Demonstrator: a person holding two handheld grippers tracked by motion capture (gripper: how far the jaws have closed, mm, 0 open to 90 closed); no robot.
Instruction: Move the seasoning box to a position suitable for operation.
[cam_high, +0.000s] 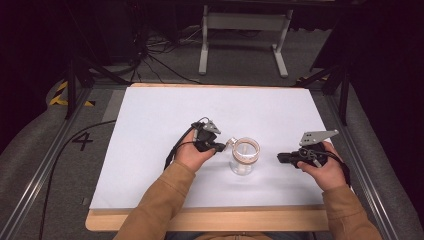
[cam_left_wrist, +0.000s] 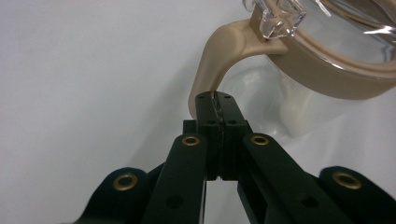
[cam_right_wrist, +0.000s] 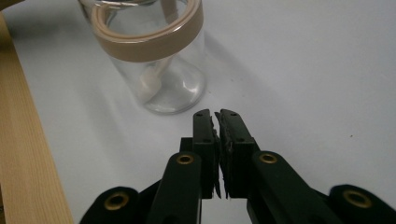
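Note:
A clear glass jar (cam_high: 244, 157) with a beige lid ring (cam_left_wrist: 327, 70) stands upright on the white sheet, between my two grippers. A beige strap (cam_left_wrist: 219, 56) curves down from the ring beside a clear latch. My left gripper (cam_high: 220, 146) is shut, its tips (cam_left_wrist: 215, 95) right at the strap's lower end; whether they pinch it I cannot tell. My right gripper (cam_high: 280, 158) hangs to the right of the jar, apart from it, jaws together with nothing between them (cam_right_wrist: 216, 114). A pale, scoop-like piece lies inside the jar (cam_right_wrist: 154, 60).
The white sheet (cam_high: 165, 110) covers a wooden board whose bare edge (cam_high: 210, 220) runs along the near side. Metal rails flank the table. Cables and a white stand's legs (cam_high: 245, 45) lie on the floor beyond the far edge.

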